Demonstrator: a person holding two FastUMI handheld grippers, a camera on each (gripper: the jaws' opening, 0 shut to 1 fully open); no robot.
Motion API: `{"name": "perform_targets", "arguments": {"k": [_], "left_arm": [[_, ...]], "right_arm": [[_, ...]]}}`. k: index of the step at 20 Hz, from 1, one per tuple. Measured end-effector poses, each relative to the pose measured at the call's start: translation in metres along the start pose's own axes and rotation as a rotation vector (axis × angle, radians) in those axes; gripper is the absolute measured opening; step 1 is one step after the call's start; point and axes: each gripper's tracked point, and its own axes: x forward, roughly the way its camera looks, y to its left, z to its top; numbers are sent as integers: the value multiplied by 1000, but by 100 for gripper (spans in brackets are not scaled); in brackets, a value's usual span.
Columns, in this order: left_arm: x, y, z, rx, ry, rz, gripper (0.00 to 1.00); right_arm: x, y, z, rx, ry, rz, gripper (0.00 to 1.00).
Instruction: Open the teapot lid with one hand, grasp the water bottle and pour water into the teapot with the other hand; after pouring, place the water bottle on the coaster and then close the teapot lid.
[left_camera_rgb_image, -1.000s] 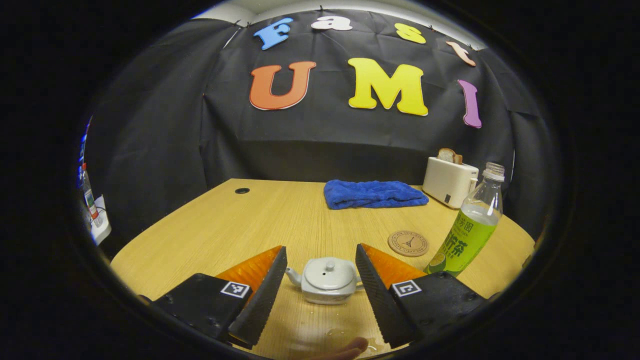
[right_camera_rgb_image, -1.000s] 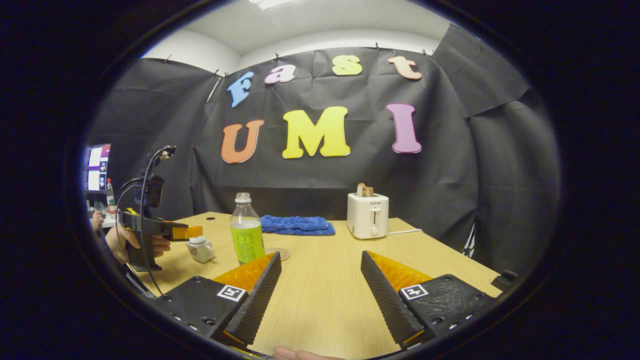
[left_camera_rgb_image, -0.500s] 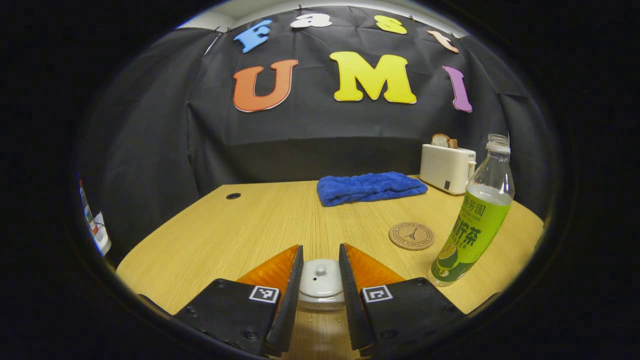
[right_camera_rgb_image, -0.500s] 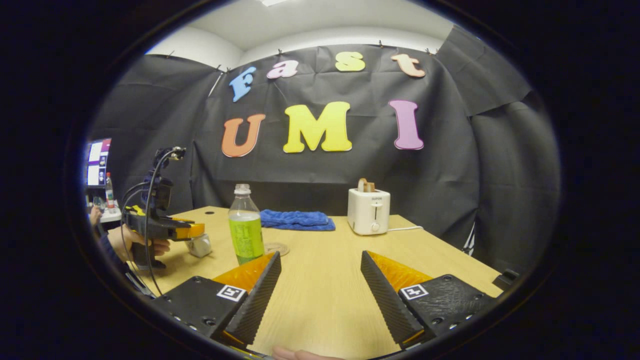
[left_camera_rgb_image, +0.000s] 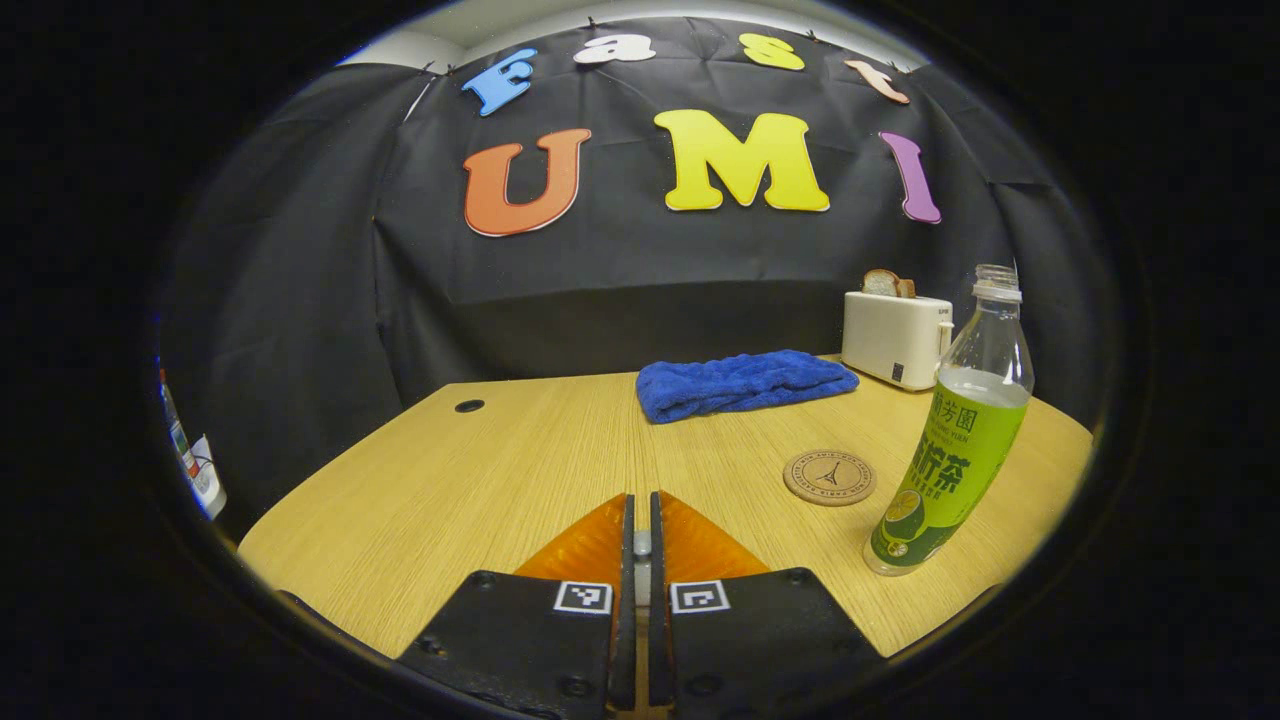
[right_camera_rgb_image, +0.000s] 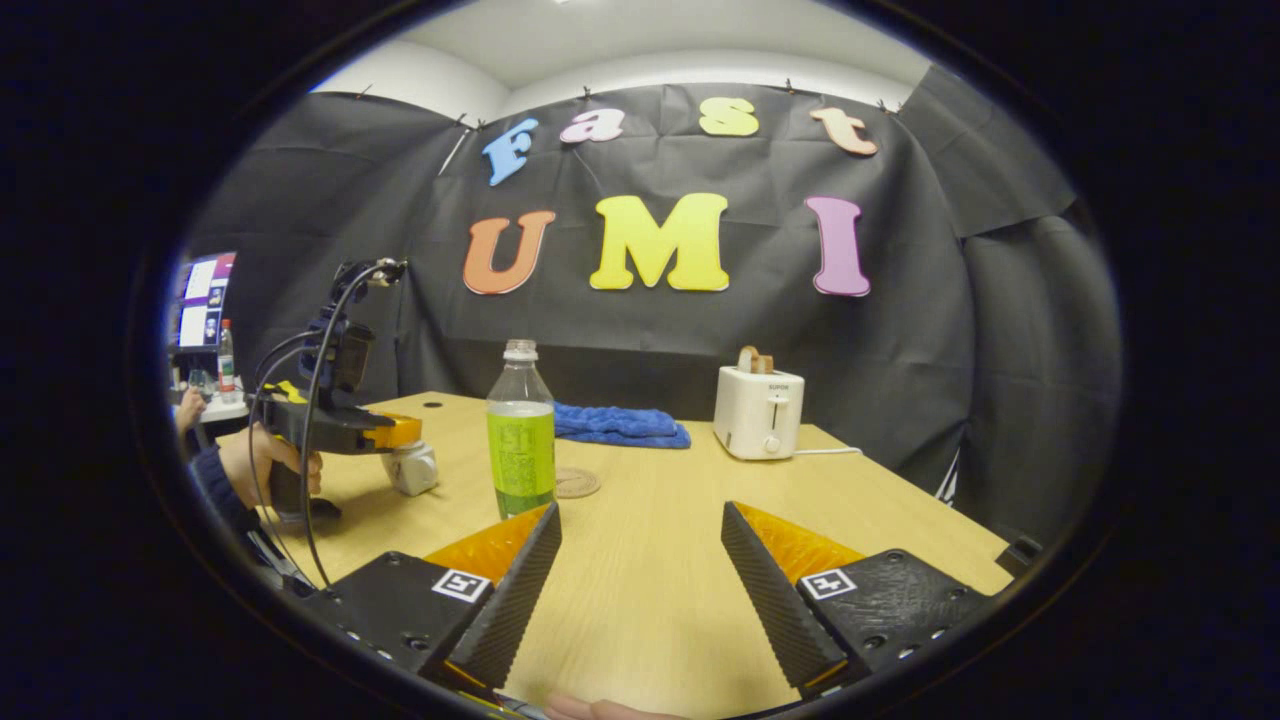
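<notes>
Since 1 second ago our left gripper (left_camera_rgb_image: 640, 545) has drawn its jaws almost together on the teapot lid's knob (left_camera_rgb_image: 641, 544), a sliver of which shows between them in the left gripper view. We judge step 1, opening the lid, is in hand; next we lift straight up. Right of it stand the water bottle (left_camera_rgb_image: 950, 450) and the coaster (left_camera_rgb_image: 829, 477).

In the right gripper view, our right gripper (right_camera_rgb_image: 640, 560) hangs with jaws wide apart, empty, short of the bottle; the teapot (right_camera_rgb_image: 413, 468) sits under the left gripper.
</notes>
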Motion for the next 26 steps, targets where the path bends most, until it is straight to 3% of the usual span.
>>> {"name": "perform_targets", "arguments": {"k": [10,18,22,26], "left_arm": [[-35,15,38,-39,-97,7,5],[-81,20,37,-62,-101,-15,5],[-102,33,31,-41,-97,5,5],[-114,34,25,-80,-99,-16,5]], "right_arm": [[-1,44,-3,-34,-4,67,95],[61,85,15,11,-54,169,97],[95,108,5,-23,-8,219,97],[116,120,3,2,35,208,97]]}}
